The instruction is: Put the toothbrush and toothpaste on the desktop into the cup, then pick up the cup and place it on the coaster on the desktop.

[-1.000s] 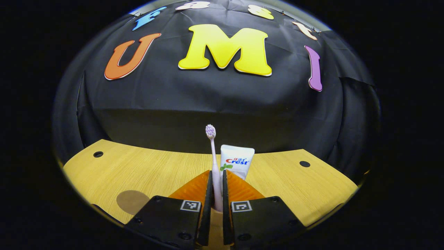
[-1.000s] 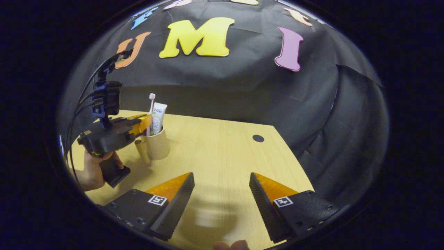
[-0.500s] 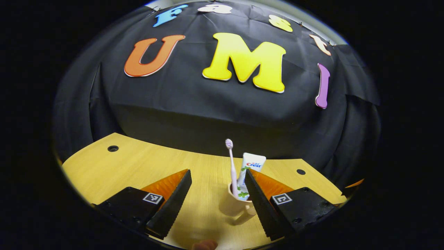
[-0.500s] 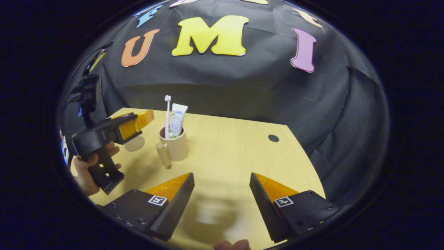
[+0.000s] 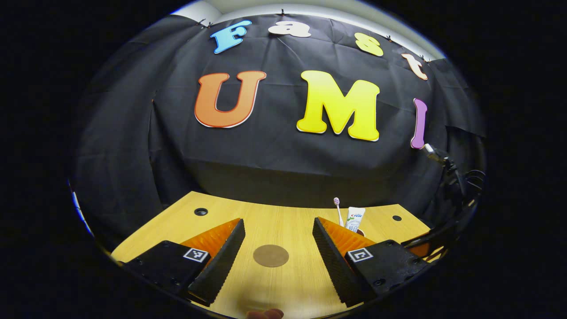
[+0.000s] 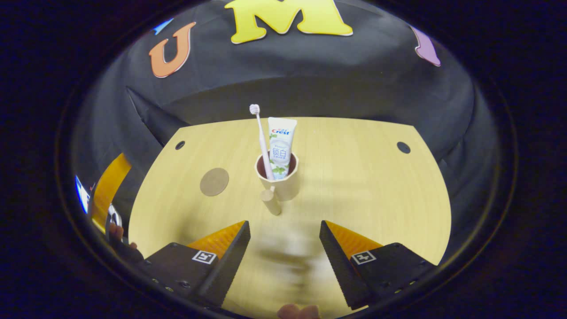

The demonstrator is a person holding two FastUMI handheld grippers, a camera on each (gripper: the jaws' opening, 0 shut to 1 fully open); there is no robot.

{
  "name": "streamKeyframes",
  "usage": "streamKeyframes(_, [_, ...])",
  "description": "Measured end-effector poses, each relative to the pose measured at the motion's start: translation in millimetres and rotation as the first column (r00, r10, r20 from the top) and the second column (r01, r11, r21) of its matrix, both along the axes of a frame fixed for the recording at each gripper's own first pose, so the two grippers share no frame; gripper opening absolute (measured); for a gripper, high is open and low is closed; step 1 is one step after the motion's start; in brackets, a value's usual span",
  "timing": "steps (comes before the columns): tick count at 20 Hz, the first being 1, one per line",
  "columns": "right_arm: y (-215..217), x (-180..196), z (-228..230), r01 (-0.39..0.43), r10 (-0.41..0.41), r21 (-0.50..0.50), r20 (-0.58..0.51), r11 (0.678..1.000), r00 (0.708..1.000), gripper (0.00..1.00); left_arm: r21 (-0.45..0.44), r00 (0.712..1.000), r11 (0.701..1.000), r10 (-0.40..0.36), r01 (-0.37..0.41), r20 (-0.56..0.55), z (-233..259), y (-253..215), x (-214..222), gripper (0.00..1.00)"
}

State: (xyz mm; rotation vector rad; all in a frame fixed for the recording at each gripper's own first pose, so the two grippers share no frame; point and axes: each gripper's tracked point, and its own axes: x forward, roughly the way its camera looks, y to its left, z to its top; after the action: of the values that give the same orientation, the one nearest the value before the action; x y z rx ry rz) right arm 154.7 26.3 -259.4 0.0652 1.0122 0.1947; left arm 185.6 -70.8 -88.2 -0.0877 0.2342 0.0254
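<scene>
- cup point(image 6: 279, 179) upright on the desktop point(image 6: 354, 177), handle toward the near side, toothbrush point(image 6: 261, 137) and toothpaste point(image 6: 281, 141) standing inside.
- right gripper point(image 6: 283, 248) held low above the desktop, fingers spread wide, pinching nothing; cup straight ahead on the far side, well apart from the fingertips.
- coaster point(image 6: 214, 181) flat on the desktop, left of the cup, not touching it.
- left gripper point(image 5: 278, 248) spread too, empty; coaster point(image 5: 270, 255) between its fingers, cup contents point(image 5: 354, 219) far right behind the right finger.
</scene>
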Motion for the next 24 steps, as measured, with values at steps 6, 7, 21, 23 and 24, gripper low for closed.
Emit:
streamKeyframes(6, [31, 39, -18, 0.048, -0.05, -0.012, -0.175, 0.999, 0.983, 0.95, -0.098, 0.997, 0.993, 0.067, -0.071, -0.043, 11, 29, -38, 0.98])
streamKeyframes(7, [32, 48, -23, 0.057, -0.06, -0.023, -0.19, 0.998, 0.98, 0.95, -0.095, 0.996, 0.992, 0.082, -0.086, -0.045, 12, 37, -43, 0.98])
streamKeyframes(21, [38, 76, -101, 0.038, -0.097, -0.148, -0.415, 0.988, 0.904, 0.96, -0.123, 0.966, 0.963, 0.222, -0.238, -0.132, -12, 98, -67, 0.98])
streamKeyframes(23, [38, 77, -104, 0.045, -0.11, -0.161, -0.42, 0.986, 0.901, 0.9, -0.125, 0.962, 0.96, 0.231, -0.249, -0.144, -15, 101, -70, 0.98])
streamKeyframes(24, [36, 77, -107, 0.052, -0.123, -0.174, -0.422, 0.983, 0.898, 0.8, -0.123, 0.962, 0.96, 0.233, -0.251, -0.144, -14, 102, -72, 0.98])
